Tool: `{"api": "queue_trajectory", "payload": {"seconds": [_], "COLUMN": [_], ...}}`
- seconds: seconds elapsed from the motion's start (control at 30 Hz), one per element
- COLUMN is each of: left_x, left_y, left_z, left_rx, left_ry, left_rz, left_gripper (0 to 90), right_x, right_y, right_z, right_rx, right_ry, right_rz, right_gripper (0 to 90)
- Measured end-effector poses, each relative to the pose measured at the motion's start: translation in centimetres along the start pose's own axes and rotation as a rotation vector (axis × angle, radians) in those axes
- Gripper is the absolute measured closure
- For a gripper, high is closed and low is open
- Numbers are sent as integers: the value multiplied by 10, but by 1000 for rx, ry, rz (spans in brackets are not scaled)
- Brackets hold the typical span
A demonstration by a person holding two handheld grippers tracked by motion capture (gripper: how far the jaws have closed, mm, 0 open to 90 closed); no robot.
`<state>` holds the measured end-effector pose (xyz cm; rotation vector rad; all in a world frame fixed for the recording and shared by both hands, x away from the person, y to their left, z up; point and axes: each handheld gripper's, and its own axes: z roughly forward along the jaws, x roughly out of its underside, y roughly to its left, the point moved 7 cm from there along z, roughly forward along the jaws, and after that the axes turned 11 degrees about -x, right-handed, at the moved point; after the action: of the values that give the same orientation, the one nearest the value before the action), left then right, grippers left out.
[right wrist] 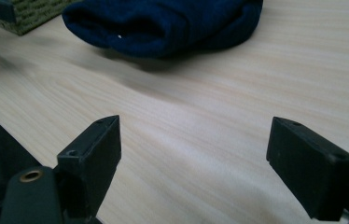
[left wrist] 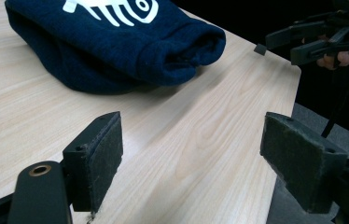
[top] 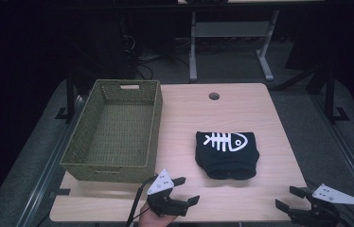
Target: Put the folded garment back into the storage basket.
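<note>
The folded garment lies on the surface, near its middle, to the right of the basket and apart from it. The left gripper and right gripper wait at the near edge, jaws apart, holding nothing.

Recommended approach: bring both grippers in low from the near side, one at each end of the rolled near edge. Clamp through all layers so that the fold holds during lifting.

The basket contains nothing.
</note>
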<state>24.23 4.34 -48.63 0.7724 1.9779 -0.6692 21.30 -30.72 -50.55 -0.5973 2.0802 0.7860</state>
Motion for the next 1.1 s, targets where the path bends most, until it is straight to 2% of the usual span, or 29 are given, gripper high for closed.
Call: {"api": "queue_trajectory", "payload": {"seconds": [0.13,0.3,0.33,0.43,0.8,0.87,0.97,1.1], "left_x": [-5,-19,-19,-31,-45,-49,-51,-52], "left_y": [2,10,10,15,23,28,34,40], "left_z": [5,12,12,20,38,43,50,62], "left_rx": [-4,-13,-13,-26,-31,-47,-59,-88], "left_ry": [-2,-14,-14,-26,-23,-22,-4,12], "left_rz": [-6,-25,-25,-31,-43,-42,-51,-65], "left_gripper": [208,208,207,206,189,190,189,189], "right_x": [-11,-27,-30,-41,-71,-79,-88,-95], "right_y": [2,2,1,0,-7,-11,-16,-22], "right_z": [0,2,3,8,30,37,45,56], "right_rx": [-7,-34,-27,-32,-48,-52,-70,-63], "right_ry": [-15,-13,-9,-5,22,36,38,73], "right_rz": [-23,-13,-17,-29,-29,-40,-30,-16], "right_gripper": [171,159,159,159,154,155,156,155]}}
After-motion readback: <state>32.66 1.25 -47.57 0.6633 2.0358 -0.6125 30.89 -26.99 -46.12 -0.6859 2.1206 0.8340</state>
